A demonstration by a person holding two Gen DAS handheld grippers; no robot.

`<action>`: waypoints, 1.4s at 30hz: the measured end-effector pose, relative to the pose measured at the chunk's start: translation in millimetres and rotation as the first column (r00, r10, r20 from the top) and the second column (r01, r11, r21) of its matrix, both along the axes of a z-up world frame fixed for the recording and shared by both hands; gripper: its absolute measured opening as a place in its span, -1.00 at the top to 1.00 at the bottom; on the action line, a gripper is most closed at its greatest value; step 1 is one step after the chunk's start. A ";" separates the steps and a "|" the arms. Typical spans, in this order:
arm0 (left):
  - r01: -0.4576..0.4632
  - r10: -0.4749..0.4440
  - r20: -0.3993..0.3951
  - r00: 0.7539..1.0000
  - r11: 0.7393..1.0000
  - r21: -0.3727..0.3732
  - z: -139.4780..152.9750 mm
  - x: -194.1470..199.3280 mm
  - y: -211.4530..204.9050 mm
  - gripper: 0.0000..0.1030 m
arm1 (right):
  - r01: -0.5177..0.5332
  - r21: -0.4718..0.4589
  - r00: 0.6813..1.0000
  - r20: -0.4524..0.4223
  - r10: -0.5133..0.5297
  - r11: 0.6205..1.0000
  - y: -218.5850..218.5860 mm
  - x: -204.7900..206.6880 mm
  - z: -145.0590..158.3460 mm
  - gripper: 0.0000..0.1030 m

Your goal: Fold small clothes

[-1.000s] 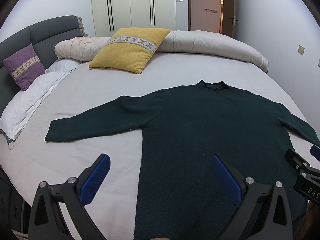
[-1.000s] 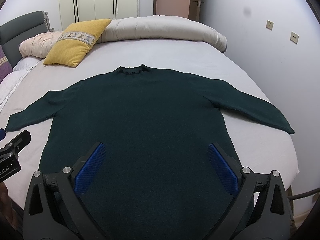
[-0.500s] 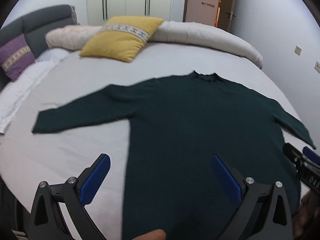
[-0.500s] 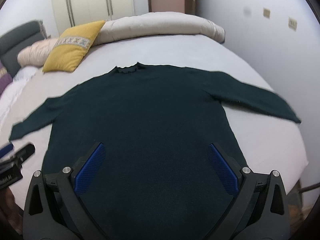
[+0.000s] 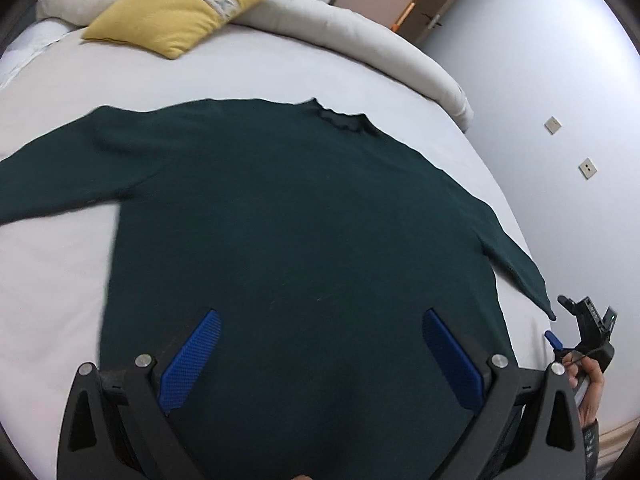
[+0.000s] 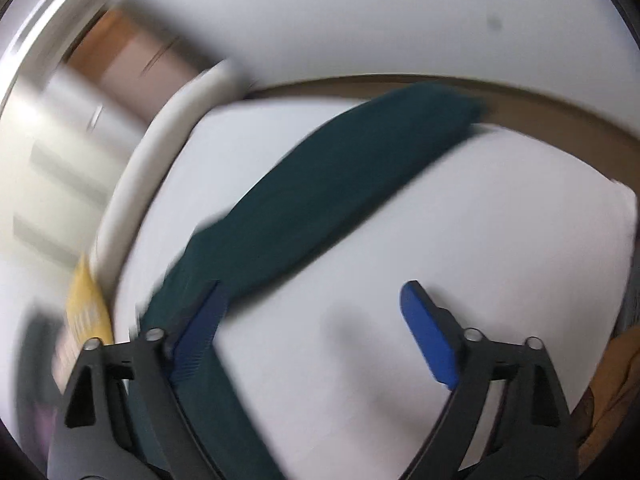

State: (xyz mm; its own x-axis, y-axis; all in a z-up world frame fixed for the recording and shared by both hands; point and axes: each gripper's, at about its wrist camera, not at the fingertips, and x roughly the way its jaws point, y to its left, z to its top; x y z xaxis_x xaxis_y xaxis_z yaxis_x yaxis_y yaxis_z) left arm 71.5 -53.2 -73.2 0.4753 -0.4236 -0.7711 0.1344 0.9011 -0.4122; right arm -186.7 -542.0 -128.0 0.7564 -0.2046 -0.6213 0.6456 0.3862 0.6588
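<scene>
1. Since the earlier frames the right gripper [image 6: 314, 312] has swung away from the sweater's body to its right sleeve [image 6: 320, 184]. Its view is now rolled and smeared, where before it looked squarely down the garment.
2. That gripper's jaws have just been closing from their widest, yet the blue pads remain well apart. Only bare sheet lies between them, so nothing is gripped.
3. Its left pad [image 6: 198, 336] sits at the near edge of the sleeve; blur hides whether it touches the cloth.
4. In the left wrist view the right gripper [image 5: 560, 322] shows at the far right edge, just beyond the sleeve's cuff [image 5: 538, 292], with the person's hand [image 5: 590, 380] behind it. A second ago it sat closer in, beside the hem.
5. The left gripper [image 5: 320, 354] has tipped downward and drawn closer; the sweater [image 5: 288, 220] now fills most of its view, and the headboard and purple cushion have left the frame.
6. Its jaws stand spread wide, as before, above the lower body of the sweater, clasping nothing.
7. The dark green sweater lies flat and face up on the bed [image 5: 248, 72], sleeves spread to both sides, collar [image 5: 344, 120] toward the yellow pillow [image 5: 180, 12] and rolled duvet [image 5: 360, 44]. Its position on the sheet is unchanged.
</scene>
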 end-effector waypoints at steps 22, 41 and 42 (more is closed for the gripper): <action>-0.008 -0.018 -0.150 0.989 0.985 -0.171 -44.7 78.9 -28.4 -0.75 | 0.144 0.195 0.980 0.111 -0.168 0.970 -153.1 35.5 -42.3 0.87; -0.049 0.002 -0.137 0.991 0.938 -0.342 -45.0 125.7 11.2 -0.59 | -0.722 -0.467 0.683 -0.362 0.635 0.511 225.6 357.6 52.1 0.88; -0.044 -0.005 -0.136 0.991 0.935 -0.351 -45.2 129.9 10.8 -0.59 | -0.744 -0.452 0.661 -0.395 0.638 0.491 234.8 368.8 40.7 0.86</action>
